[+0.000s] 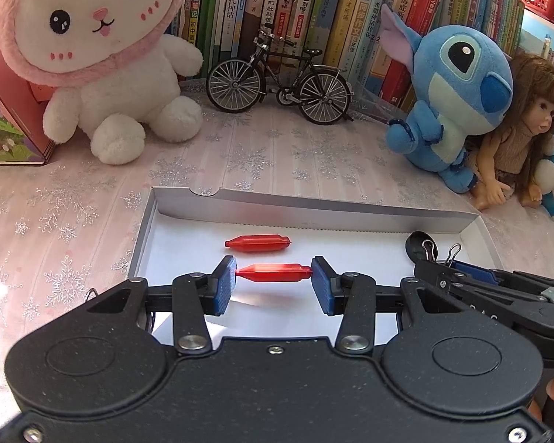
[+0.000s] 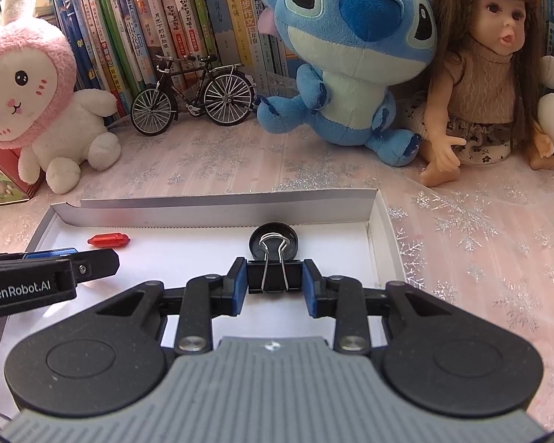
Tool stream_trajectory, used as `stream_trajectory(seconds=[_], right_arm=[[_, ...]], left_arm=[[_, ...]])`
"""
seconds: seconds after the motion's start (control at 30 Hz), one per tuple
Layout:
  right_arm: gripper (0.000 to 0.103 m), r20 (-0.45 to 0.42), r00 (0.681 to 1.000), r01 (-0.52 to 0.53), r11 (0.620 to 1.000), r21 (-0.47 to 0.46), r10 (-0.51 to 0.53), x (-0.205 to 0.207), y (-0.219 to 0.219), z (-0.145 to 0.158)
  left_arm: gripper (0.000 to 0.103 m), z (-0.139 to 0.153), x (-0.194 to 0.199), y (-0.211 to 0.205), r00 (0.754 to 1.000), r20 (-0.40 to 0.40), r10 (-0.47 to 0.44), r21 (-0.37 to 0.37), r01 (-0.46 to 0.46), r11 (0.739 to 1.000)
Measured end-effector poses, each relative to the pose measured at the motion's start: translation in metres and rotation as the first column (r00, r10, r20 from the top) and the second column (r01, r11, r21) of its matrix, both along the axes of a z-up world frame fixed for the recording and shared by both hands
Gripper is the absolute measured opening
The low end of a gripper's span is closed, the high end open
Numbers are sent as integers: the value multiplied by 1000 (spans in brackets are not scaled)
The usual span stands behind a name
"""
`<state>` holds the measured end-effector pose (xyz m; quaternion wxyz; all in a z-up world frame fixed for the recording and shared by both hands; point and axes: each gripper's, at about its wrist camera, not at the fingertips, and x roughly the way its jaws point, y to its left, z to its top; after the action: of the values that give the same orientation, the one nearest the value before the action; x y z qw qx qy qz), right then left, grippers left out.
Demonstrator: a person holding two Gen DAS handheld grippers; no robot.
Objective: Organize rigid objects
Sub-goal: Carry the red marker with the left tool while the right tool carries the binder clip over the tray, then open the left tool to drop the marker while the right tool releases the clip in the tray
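Over the white tray (image 1: 351, 206), my left gripper (image 1: 274, 272) pinches a red capsule (image 1: 275, 272) endwise; my right gripper (image 2: 275, 277) clamps a binder clip (image 2: 274, 277). I'd lower each level beside its match before releasing.

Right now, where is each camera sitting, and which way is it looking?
Left wrist: on the left gripper, looking down into the white box; its pads hold a red piece; the right gripper shows at the right.
Right wrist: on the right gripper, looking down at the same box; its pads hold a black binder clip.
Both see the toy bicycle and books.
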<state>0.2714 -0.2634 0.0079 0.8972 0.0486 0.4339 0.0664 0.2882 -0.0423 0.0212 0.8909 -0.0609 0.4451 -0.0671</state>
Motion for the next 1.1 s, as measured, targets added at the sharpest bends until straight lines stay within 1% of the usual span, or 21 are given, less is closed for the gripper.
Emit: stream_trajectory(seconds=[0.07, 0.3, 0.67, 0.77, 0.87, 0.93, 1.0, 1.07, 1.1], right_arm=[[36, -1, 1000, 3, 1000, -6, -3, 1, 1, -1], [36, 6, 1000, 0, 1000, -24, 0, 0, 4, -1], [36, 10, 1000, -1, 999, -41, 1, 1, 6, -2], [36, 10, 1000, -1, 999, -41, 1, 1, 7, -1], [41, 13, 1000, 1, 999, -38, -1, 1, 7, -1], [41, 14, 1000, 4, 999, -32, -3, 1, 6, -1], [50, 13, 1000, 5, 1000, -28, -5, 0, 5, -1], [54, 13, 1000, 3, 1000, -23, -3, -1, 5, 0], [54, 14, 1000, 1, 1000, -23, -1, -1, 4, 1]], left_arm=[[43, 0, 2, 2, 1000, -3, 3, -3, -3, 1000], [43, -6, 1, -2, 1000, 23, -14, 36, 13, 999], [43, -15, 5, -8, 998, 54, 13, 99, -19, 995], [43, -17, 5, -8, 998, 62, 14, 106, -20, 994], [43, -17, 5, -9, 998, 67, 10, 115, -18, 993], [49, -17, 4, -9, 998, 67, 3, 117, -11, 993], [52, -17, 4, -10, 998, 64, -2, 113, -5, 994], [54, -15, 2, -9, 998, 63, -7, 108, 0, 994], [56, -14, 1, -9, 998, 63, -11, 106, 4, 994]])
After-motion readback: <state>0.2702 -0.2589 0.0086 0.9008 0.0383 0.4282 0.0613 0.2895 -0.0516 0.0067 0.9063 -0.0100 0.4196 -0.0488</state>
